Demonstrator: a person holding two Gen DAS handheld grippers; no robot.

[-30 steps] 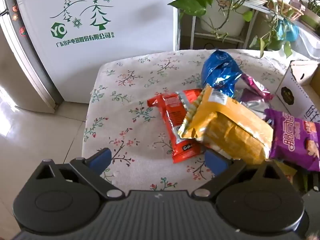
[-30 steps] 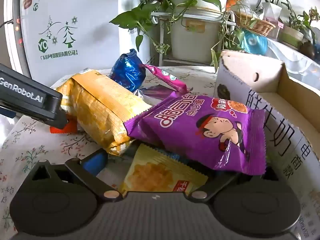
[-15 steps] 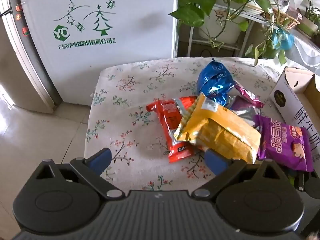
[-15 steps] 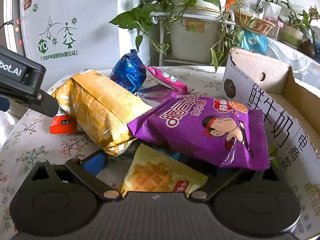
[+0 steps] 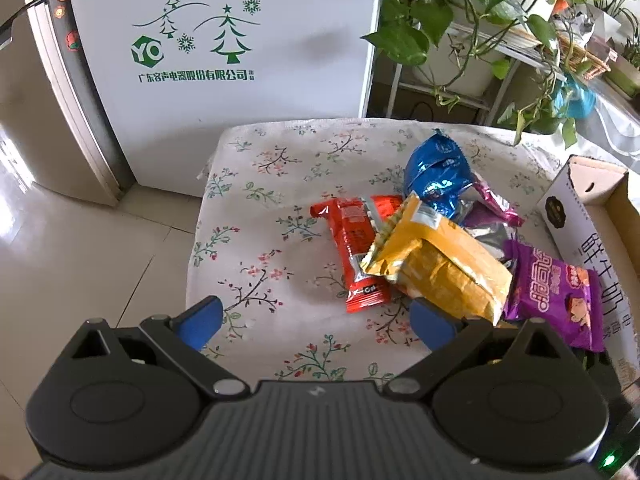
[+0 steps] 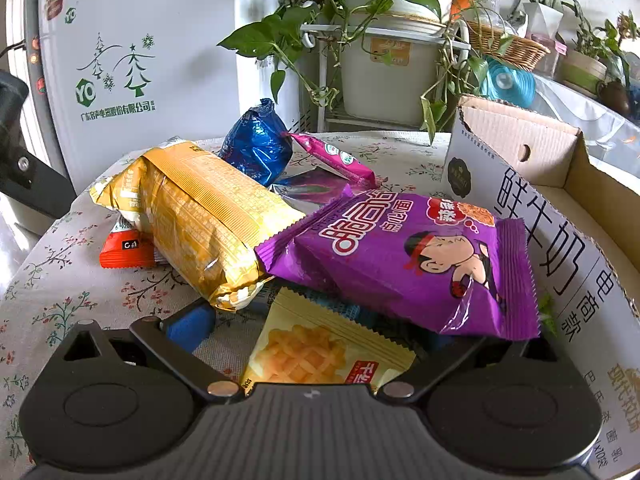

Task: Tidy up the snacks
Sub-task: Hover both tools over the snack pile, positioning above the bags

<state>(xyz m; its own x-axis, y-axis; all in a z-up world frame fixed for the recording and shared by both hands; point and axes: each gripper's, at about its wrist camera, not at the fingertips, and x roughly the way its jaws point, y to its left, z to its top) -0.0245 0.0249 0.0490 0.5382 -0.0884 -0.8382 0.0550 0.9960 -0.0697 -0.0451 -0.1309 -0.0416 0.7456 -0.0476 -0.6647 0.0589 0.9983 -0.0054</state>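
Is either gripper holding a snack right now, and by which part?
No. The left gripper and right gripper are both open, holding nothing.

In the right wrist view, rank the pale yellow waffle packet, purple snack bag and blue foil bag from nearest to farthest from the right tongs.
1. Pale yellow waffle packet, between the right tongs.
2. Purple snack bag, just beyond, resting over it.
3. Blue foil bag, far back, left of centre.

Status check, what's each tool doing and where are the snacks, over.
Left tool open, empty, above the cloth. Right tool open, low at the pile, waffle pack between its fingers. Snacks heaped beside the box; purple bag overlaps the waffle pack.
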